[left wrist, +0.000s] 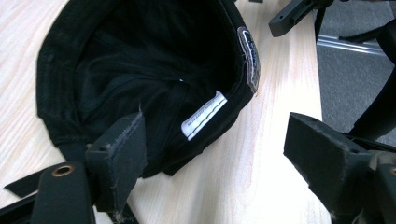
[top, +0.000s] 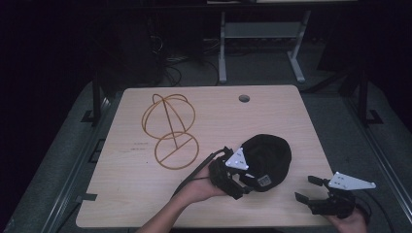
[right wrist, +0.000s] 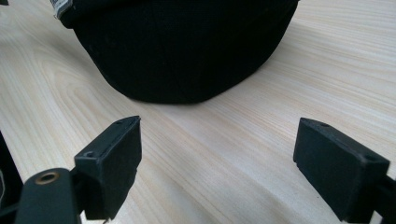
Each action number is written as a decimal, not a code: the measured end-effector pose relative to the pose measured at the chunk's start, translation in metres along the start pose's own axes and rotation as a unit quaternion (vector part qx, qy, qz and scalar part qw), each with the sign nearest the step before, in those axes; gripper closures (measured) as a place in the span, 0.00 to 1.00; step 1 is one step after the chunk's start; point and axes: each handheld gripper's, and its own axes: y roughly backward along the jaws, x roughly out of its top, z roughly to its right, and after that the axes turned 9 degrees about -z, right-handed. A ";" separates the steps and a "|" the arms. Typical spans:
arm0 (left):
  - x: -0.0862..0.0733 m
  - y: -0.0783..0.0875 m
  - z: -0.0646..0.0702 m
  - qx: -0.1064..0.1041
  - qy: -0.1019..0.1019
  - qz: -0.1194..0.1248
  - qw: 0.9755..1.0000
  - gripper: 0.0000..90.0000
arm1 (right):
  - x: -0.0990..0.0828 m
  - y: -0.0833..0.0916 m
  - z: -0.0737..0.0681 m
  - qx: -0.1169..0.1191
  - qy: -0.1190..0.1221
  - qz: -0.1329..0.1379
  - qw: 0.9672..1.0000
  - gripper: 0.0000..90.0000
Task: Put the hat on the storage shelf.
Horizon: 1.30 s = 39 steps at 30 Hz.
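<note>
A black cap [top: 266,160] lies on the light wooden table [top: 145,204], toward its near right part, and serves as the landmark here; from the high view the wire hat stand [top: 170,130], gold in colour with a round base ring and a domed cage, stands to the left of the cap and a little farther back, well apart from it; a round cable hole [top: 244,98] sits in the table beyond the cap, near the far edge; the left gripper [top: 232,171] is at the cap's near left edge, its grey plate over the brim side, and the right gripper [top: 309,188] hovers to the right of the cap and nearer the person, apart from it

The left gripper view alone shows the cap's inside: the hollow faces the camera, with a white label [left wrist: 204,115] sewn to the inner band and a patch on the rim; the left gripper [left wrist: 212,154] has its jaws spread wide, one jaw at the cap's edge, whether touching I cannot tell

The right gripper view shows the cap's plain outer cloth [right wrist: 187,51] resting on the wood grain, and the right gripper [right wrist: 217,158] with jaws wide apart, bare table between them

Beyond the table the room is dark; grey floor, cables and the white legs of another desk [top: 222,53] show behind the cap
</note>
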 end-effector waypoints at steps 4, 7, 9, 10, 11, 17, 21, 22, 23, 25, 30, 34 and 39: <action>0.005 -0.007 0.000 -0.006 -0.010 -0.011 1.000 0.27 | 0.000 0.001 0.000 0.000 0.001 0.002 1.000 0.16; 0.007 -0.011 -0.001 -0.014 -0.013 -0.018 1.000 0.30 | 0.000 0.000 0.000 0.000 0.001 0.002 1.000 0.16; 0.007 -0.012 -0.002 -0.016 -0.015 -0.020 1.000 0.35 | 0.000 0.000 0.000 0.001 0.002 0.001 1.000 0.16; 0.009 -0.013 -0.004 -0.017 -0.016 -0.025 0.999 0.35 | 0.000 0.000 0.000 0.001 0.004 0.000 1.000 0.16; 0.009 -0.013 -0.004 -0.017 -0.016 -0.025 0.999 0.36 | 0.000 -0.001 -0.001 0.001 0.004 0.000 1.000 0.16; 0.010 -0.020 -0.009 -0.029 -0.015 -0.031 0.999 0.41 | 0.000 0.000 0.000 0.001 0.003 0.000 1.000 0.16; 0.011 -0.027 -0.011 -0.035 -0.023 -0.043 0.998 0.48 | 0.000 -0.001 -0.001 0.001 0.005 -0.001 1.000 0.16; 0.012 -0.028 -0.010 -0.035 -0.026 -0.043 0.998 0.48 | 0.000 -0.002 -0.001 0.002 0.005 -0.003 1.000 0.16; 0.013 -0.028 -0.011 -0.037 -0.031 -0.043 0.998 0.51 | 0.000 -0.002 -0.002 0.002 0.006 -0.003 1.000 0.16; 0.014 -0.029 -0.011 -0.040 -0.033 -0.045 0.998 0.58 | 0.000 -0.002 -0.002 0.002 0.007 -0.003 1.000 0.16; 0.022 -0.032 -0.010 -0.045 -0.055 -0.052 0.996 0.71 | 0.001 -0.003 -0.002 0.004 0.007 -0.005 1.000 0.16; 0.026 -0.033 -0.007 -0.045 -0.062 -0.051 0.996 0.76 | 0.001 -0.004 -0.002 0.008 0.001 -0.007 1.000 0.17; 0.029 -0.034 -0.005 -0.049 -0.068 -0.049 0.995 0.81 | -0.001 -0.004 0.000 0.014 -0.004 -0.010 1.000 0.17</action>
